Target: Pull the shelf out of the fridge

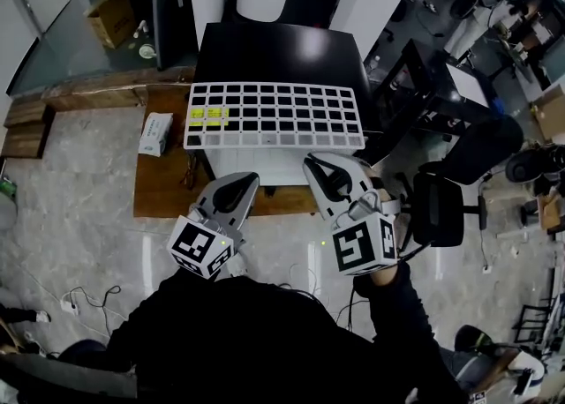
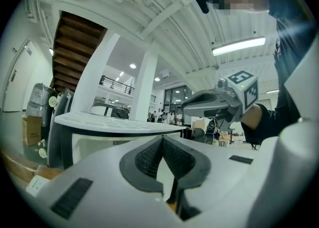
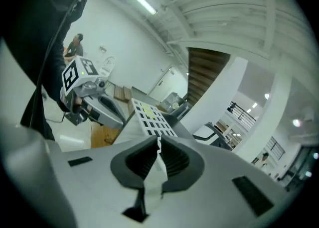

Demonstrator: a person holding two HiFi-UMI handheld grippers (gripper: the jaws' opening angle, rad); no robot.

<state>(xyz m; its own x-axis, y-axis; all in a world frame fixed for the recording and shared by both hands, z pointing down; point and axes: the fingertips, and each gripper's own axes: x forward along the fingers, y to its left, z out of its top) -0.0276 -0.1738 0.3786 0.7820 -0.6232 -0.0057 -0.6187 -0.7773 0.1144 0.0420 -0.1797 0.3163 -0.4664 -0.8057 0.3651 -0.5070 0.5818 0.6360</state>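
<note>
A white grid shelf [image 1: 274, 115] with yellow labels lies flat on top of the small black fridge [image 1: 282, 49], overhanging its near edge. Both grippers hover in front of the fridge, below the shelf's near edge and apart from it. My left gripper [image 1: 243, 183] is shut, pads meeting at the tips with nothing between them. My right gripper [image 1: 320, 164] is shut and holds nothing. The left gripper view shows its jaws [image 2: 162, 140] closed, the shelf [image 2: 114, 122] ahead and the right gripper [image 2: 219, 102] beside it. The right gripper view shows closed jaws [image 3: 158, 141], the shelf [image 3: 152, 117] and the left gripper [image 3: 99, 107].
The fridge stands on a low wooden platform [image 1: 163, 173] that also carries a small white box [image 1: 156, 133]. A black office chair [image 1: 441, 208] and a dark stand [image 1: 424, 85] crowd the right side. A cardboard box [image 1: 110, 18] sits far left; cables [image 1: 88, 301] lie on the floor.
</note>
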